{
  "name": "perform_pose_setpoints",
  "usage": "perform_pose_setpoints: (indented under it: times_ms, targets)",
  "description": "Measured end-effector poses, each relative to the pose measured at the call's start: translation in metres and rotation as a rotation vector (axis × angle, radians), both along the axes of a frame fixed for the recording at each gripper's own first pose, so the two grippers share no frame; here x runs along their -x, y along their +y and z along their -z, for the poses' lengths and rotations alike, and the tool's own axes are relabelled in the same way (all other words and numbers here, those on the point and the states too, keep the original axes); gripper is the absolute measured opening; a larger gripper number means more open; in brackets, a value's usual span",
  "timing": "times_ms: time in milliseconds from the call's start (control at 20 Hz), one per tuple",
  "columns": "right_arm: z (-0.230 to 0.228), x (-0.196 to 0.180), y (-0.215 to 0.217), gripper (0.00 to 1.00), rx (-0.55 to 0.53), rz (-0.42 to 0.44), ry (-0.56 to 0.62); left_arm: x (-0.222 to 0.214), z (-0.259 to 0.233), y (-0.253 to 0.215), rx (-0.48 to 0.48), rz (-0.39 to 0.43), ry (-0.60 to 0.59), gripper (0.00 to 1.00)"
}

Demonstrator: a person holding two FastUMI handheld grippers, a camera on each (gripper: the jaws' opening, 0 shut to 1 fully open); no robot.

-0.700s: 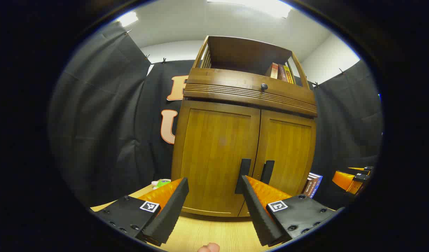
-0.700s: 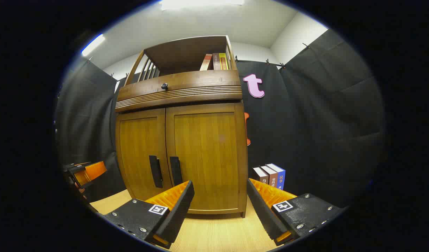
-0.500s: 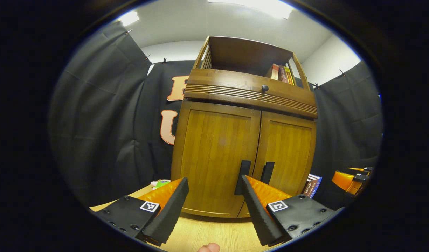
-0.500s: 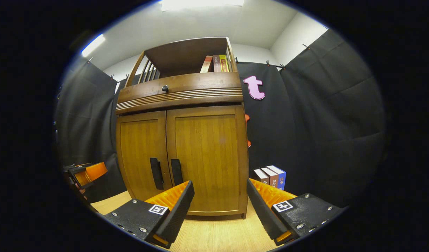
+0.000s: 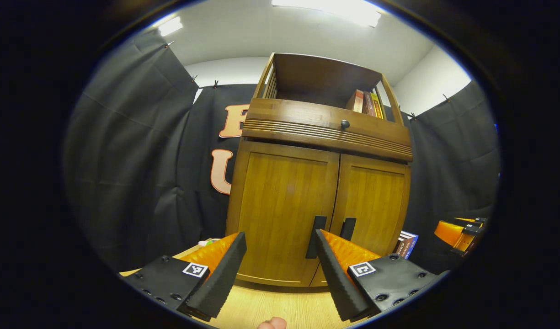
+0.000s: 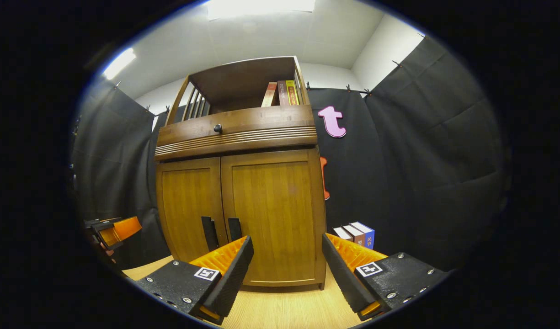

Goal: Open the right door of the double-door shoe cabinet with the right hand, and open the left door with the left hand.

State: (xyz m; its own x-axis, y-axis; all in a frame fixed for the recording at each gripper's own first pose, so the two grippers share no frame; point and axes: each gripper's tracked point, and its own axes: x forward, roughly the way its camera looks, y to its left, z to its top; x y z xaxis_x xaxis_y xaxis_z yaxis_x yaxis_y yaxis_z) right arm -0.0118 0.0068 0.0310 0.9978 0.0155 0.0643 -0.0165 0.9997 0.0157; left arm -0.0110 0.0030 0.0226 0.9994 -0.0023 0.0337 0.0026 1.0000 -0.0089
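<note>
The wooden shoe cabinet (image 5: 284,210) stands ahead with both doors closed; it also rises in the right gripper view (image 6: 270,210). Two dark upright handles meet at the centre seam: the left door handle (image 5: 316,235) and the right door handle (image 5: 348,228), seen again as the left handle (image 6: 210,233) and the right handle (image 6: 234,228). My left gripper (image 5: 280,256) is open, a short way in front of the left door. My right gripper (image 6: 286,260) is open before the right door, its left finger just below the right handle.
Books stand on the cabinet's top shelf (image 6: 280,93), above a drawer with a round knob (image 5: 344,123). More books (image 6: 355,235) stand on the wooden floor (image 6: 280,310) to the cabinet's right. A small green and white object (image 5: 206,242) lies by its left side.
The cabinet has slid lower in both views and looks a little smaller. Both grippers stay open and both doors stay closed.
</note>
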Motion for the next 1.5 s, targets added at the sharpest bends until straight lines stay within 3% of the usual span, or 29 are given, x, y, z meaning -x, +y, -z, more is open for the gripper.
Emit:
perform_pose_setpoints:
  times_ms: [500, 750, 1200, 1500]
  targets:
    - [-0.003, 0.008, 0.007, 0.93, -0.002, -0.009, -0.004, 0.004, -0.003, 0.010, 0.017, -0.027, 0.000, 0.94]
    - [-0.013, -0.013, 0.032, 0.93, -0.021, -0.079, -0.010, 0.005, -0.005, 0.010, 0.022, -0.030, -0.003, 0.94]
    - [0.003, -0.126, 0.104, 0.93, 0.046, -0.218, 0.034, 0.021, -0.004, 0.016, 0.017, -0.048, 0.008, 0.94]
    - [0.074, -0.197, 0.120, 0.93, 0.054, -0.170, 0.174, 0.032, -0.009, 0.021, 0.032, -0.066, -0.006, 0.99]
